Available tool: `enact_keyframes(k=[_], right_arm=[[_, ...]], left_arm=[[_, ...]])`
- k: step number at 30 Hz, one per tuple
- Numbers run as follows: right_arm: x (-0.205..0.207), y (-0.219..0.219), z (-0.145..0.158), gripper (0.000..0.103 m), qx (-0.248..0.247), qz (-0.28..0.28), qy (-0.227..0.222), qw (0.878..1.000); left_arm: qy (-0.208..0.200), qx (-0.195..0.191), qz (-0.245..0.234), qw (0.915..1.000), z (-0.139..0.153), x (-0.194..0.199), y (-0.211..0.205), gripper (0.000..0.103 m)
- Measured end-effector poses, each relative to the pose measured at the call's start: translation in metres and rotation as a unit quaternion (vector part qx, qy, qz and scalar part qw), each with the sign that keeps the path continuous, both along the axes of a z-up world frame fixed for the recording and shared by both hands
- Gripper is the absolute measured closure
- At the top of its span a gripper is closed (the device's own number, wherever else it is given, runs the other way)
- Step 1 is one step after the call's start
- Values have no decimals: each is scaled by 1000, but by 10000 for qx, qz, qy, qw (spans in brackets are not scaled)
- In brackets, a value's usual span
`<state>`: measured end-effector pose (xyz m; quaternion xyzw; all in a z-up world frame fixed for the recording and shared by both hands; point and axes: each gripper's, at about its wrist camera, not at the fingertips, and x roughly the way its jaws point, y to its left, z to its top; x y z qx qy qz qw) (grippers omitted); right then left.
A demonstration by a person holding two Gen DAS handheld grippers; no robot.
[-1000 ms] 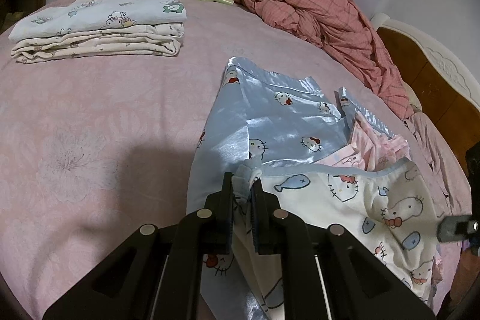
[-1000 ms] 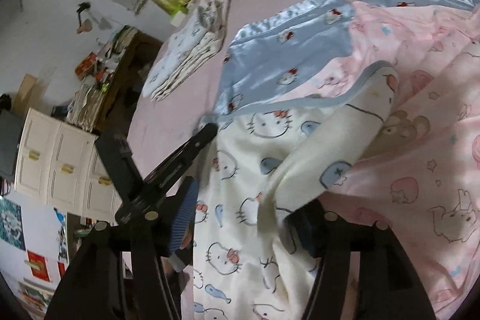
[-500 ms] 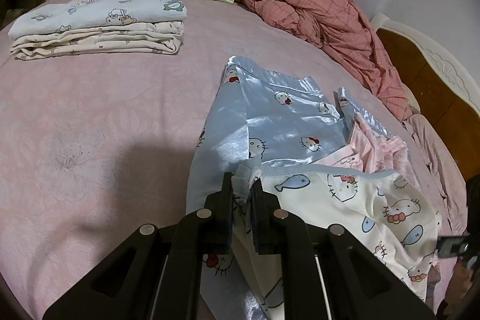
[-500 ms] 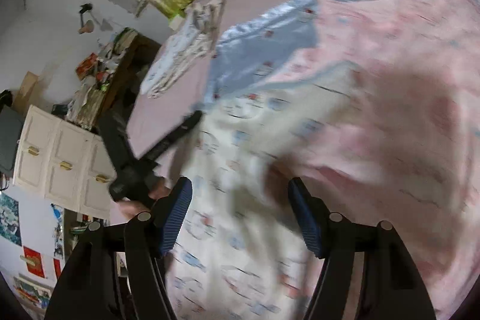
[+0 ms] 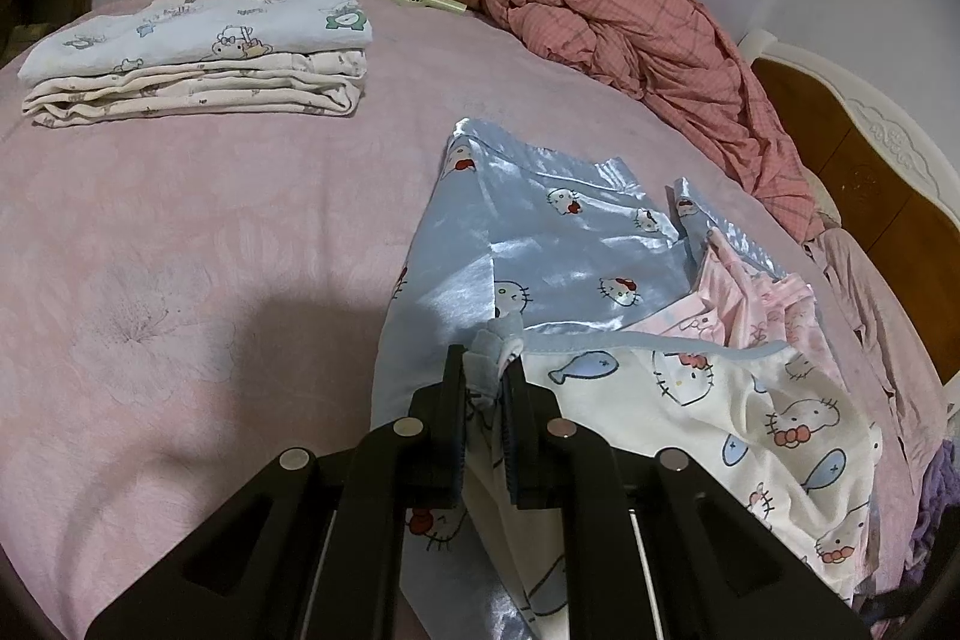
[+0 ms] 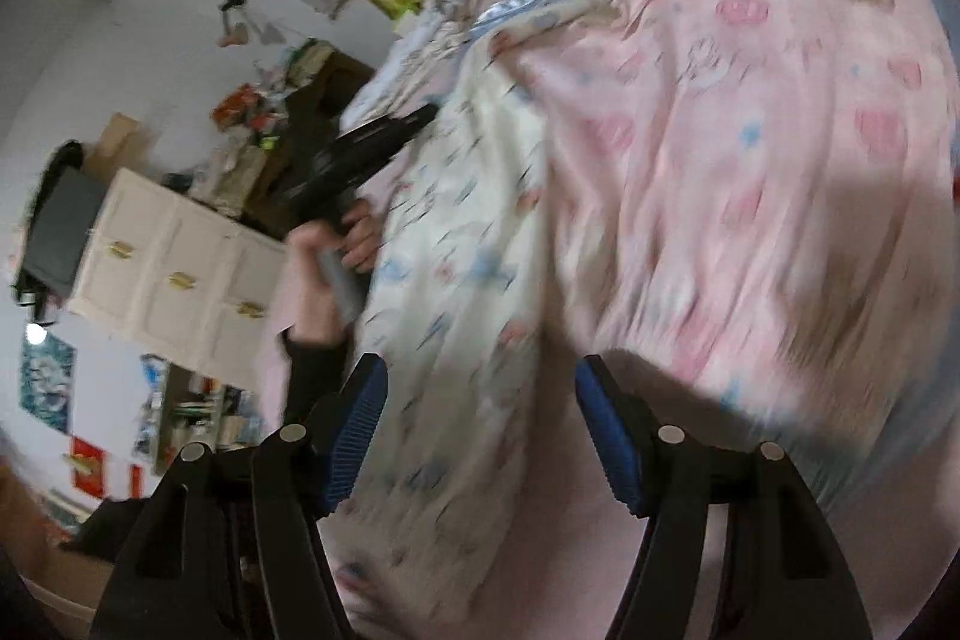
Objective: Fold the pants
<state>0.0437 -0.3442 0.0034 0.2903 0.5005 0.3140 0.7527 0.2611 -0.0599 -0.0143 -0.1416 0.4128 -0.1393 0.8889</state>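
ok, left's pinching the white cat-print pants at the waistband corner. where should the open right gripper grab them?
Probably the same blue-trimmed waistband, at its far end from the left gripper. That hem lies as a flat exposed edge atop the pink garment, so the right gripper, jaws open and empty, can slide on from the open side. The white cat-print pants would then hang level.

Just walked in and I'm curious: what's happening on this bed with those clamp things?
A person is folding pants using a hand-held gripper in each hand. The left hand-held gripper is clamped on the blue-trimmed waistband corner of the cream cat-print pants, which lie on a shiny blue garment. The right hand-held gripper is open and empty above the same pants, beside a pink garment. A folded stack sits further up the bed.
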Motion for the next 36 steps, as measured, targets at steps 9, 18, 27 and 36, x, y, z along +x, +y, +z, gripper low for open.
enact_keyframes(k=[9,18,27,36], right_arm=[[-10,9,-25,36,-95,-134,430,9989],[25,36,-37,57,954,334,441,9939],[64,47,-25,57,708,119,638,9954],[82,60,-8,57,1249,631,427,9892]], left_arm=[[8,-11,1,10000,-1,0,1,94],[23,-39,2,10000,-1,1,0,94],[27,-35,-1,10000,-1,1,1,94],[37,-33,-10,10000,-2,1,1,94]])
